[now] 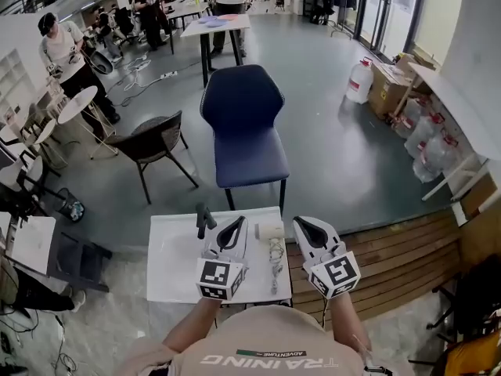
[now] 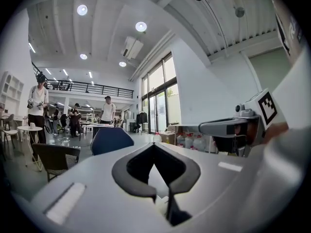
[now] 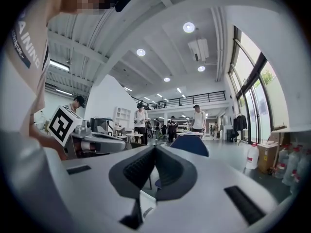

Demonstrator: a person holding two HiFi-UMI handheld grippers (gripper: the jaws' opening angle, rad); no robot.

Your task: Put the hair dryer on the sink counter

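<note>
While the left gripper [image 2: 154,145] had its fingers pressed together pad to pad, we found nothing between them in its own view. The right gripper [image 3: 154,147] was the same: both dark pads met at the tip and nothing was clamped there. Each gripper pointed out across the room, and each carried its marker cube nearest to us.

From the head view we saw the two grippers side by side over a small white counter [image 1: 174,276], the left one above its middle and the right one past its right edge. The hair dryer [image 1: 270,231], white, lay on that counter between the two grippers and just beside the left one. Its body was close to the far edge and its cord [image 1: 275,263] ran back toward us. We could not tell whether either gripper touched it. A dark tap-like fitting [image 1: 205,219] stood on the counter just left of the left gripper.

Beyond the counter stood a blue chair [image 1: 243,128] facing us, with a black chair [image 1: 154,143] to its left. A strip of wooden decking [image 1: 395,261] ran to the right of the counter, and a clear water jug [image 1: 359,81] stood on the grey floor well beyond it. Several people stood around tables at the far end of the hall.
</note>
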